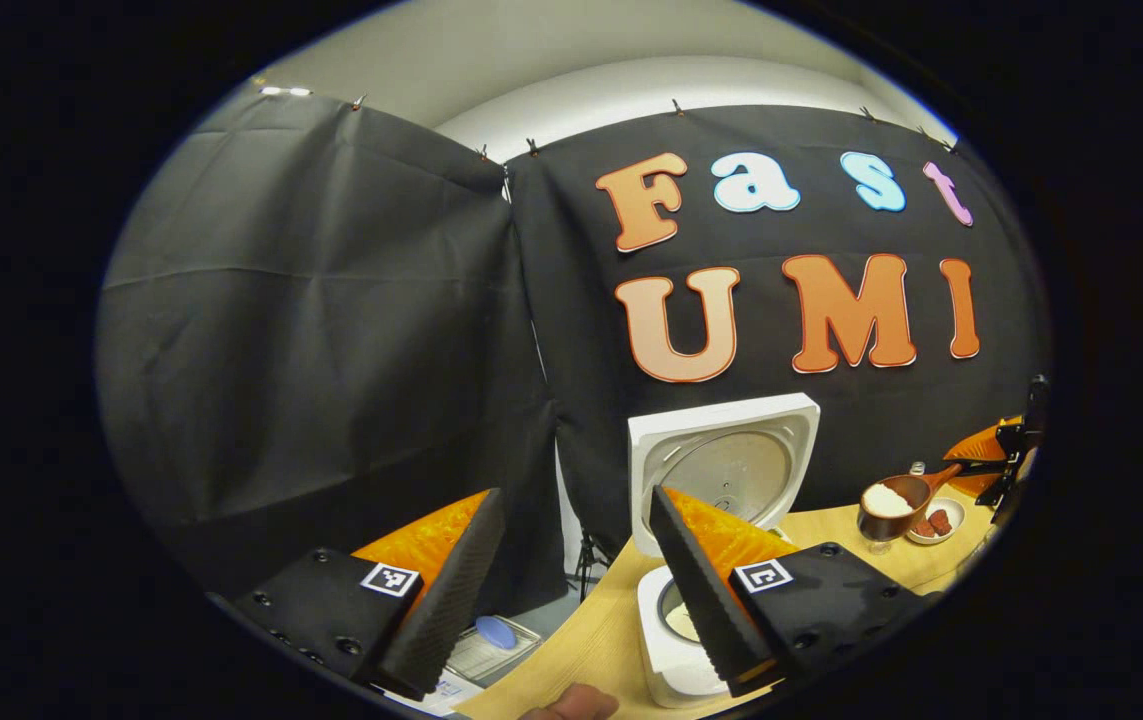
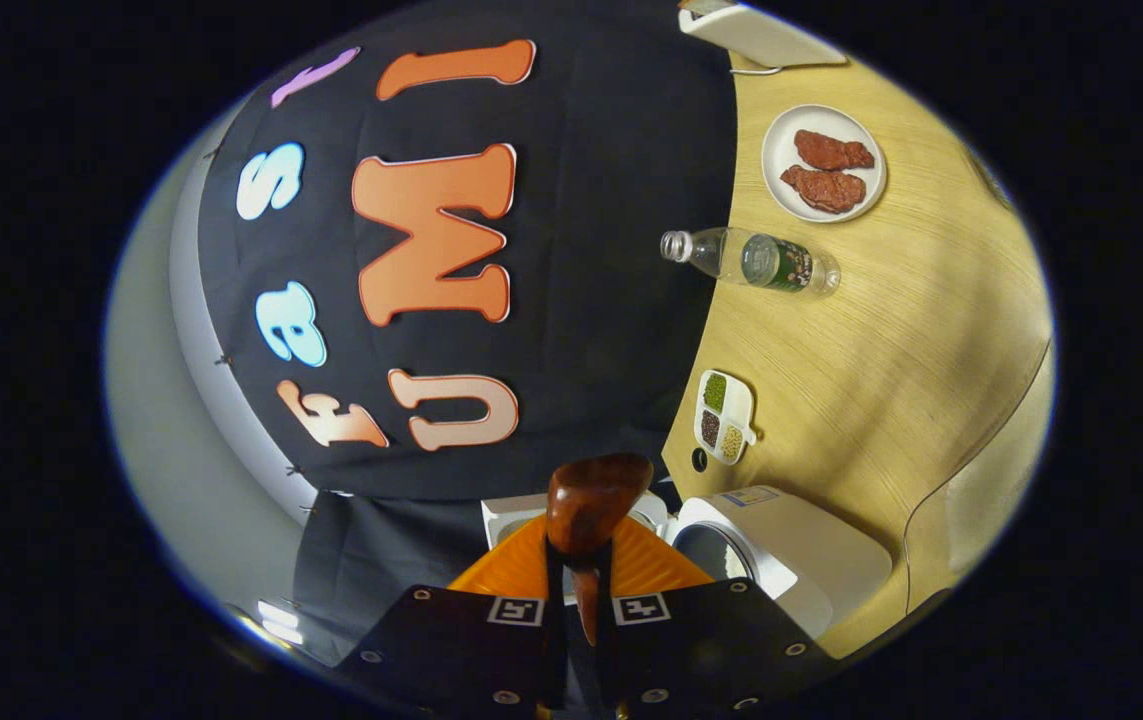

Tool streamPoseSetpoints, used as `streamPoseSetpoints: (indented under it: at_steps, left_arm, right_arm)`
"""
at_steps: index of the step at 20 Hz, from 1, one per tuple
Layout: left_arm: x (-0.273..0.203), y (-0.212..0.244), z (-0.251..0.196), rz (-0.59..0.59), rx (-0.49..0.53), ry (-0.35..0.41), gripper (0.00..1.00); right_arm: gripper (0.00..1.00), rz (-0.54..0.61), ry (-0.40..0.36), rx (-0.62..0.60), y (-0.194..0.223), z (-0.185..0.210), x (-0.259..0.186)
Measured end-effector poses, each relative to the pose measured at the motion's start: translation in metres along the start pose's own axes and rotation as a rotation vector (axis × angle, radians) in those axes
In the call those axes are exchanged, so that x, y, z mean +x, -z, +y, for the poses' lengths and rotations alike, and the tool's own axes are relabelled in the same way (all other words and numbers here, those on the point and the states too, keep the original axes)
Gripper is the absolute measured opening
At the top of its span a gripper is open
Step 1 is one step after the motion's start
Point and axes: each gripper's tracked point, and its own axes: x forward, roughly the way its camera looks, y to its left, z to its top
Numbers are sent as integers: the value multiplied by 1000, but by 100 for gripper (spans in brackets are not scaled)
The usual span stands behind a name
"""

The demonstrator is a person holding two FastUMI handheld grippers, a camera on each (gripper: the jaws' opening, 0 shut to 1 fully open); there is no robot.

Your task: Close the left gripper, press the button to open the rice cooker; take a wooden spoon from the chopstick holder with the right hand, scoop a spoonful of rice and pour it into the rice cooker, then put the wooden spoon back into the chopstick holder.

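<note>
The white rice cooker [image 1: 673, 650] stands open on the wooden table, its lid [image 1: 721, 465] raised, something pale inside the pot. My left gripper [image 1: 574, 495] is open and holds nothing, hovering in front of and above the cooker. To the cooker's right, the wooden spoon [image 1: 893, 500] carries a heap of white rice above the table, its handle in my right gripper [image 1: 976, 465]. In the right gripper view, that gripper [image 2: 581, 560] is shut on the spoon's handle; the back of the spoon bowl [image 2: 596, 500] points ahead, with the cooker [image 2: 781, 550] just beside it.
A white plate with two red meat pieces [image 2: 824, 162] sits on the table [image 2: 891, 330]. A plastic bottle [image 2: 756, 260] is near it. A small divided dish of beans [image 2: 724, 415] sits by the table's back edge. A thumb [image 1: 571, 703] shows at the bottom edge.
</note>
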Motion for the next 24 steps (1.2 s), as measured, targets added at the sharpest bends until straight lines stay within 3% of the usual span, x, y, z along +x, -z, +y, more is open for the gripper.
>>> streamPoseSetpoints:
  at_steps: [7,8,9,10,14,18,24]
  left_arm:
    - [0,15,30,24,-25,-61,95]
    - [0,18,34,33,-28,-65,99]
    - [2,21,35,42,-34,-68,95]
    - [5,23,37,48,-39,-70,99]
    - [7,27,44,56,-40,-80,96]
    - [10,29,44,64,-34,-74,99]
    - [12,33,49,73,-31,-92,99]
  right_arm:
    - [11,8,53,-298,27,20,43]
    - [11,5,58,-345,29,23,47]
    - [11,1,57,-393,32,29,50]
    - [11,-6,60,-440,34,33,54]
    - [11,-6,76,-613,53,46,66]
    - [11,-33,78,-802,71,62,78]
    - [11,-47,50,-960,95,89,85]
